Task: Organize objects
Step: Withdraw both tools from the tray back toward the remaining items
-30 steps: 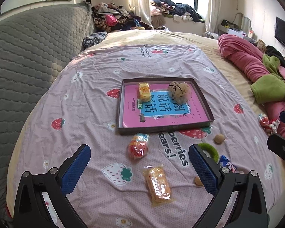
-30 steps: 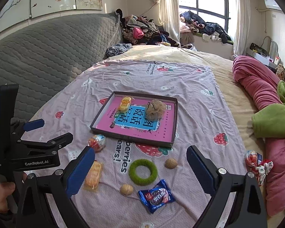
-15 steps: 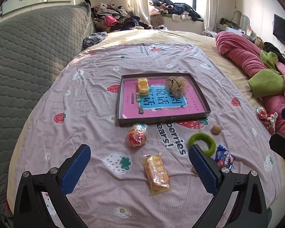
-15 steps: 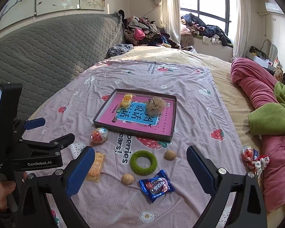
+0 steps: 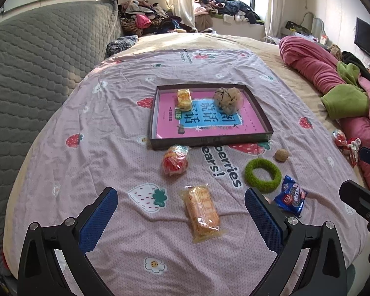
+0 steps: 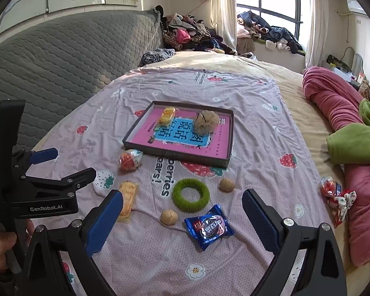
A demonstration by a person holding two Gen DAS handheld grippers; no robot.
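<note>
A dark tray with a pink bottom (image 5: 261, 113) (image 6: 230, 135) lies on the strawberry sheet and holds a yellow snack pack (image 5: 184, 98) and a beige mesh ball (image 5: 228, 100). In front of it lie a red-orange wrapped snack (image 5: 174, 160), an orange biscuit pack (image 5: 201, 209), a green ring (image 6: 191, 194), two walnuts (image 6: 226, 185) (image 6: 169, 217) and a blue cookie pack (image 6: 209, 227). My left gripper (image 5: 181, 218) is open and empty, with the biscuit pack between its fingers. My right gripper (image 6: 182, 222) is open and empty above the blue pack.
A grey quilted headboard (image 5: 32, 69) runs along the left. A pink and green blanket (image 5: 338, 93) lies at the right, with a red wrapped candy (image 6: 329, 187) beside it. Clothes are piled at the far window (image 6: 264, 29). The left gripper's body shows in the right wrist view (image 6: 44, 190).
Both grippers have drawn back and up from the tray, so the objects look smaller and further off. Nothing on the bed has moved.
</note>
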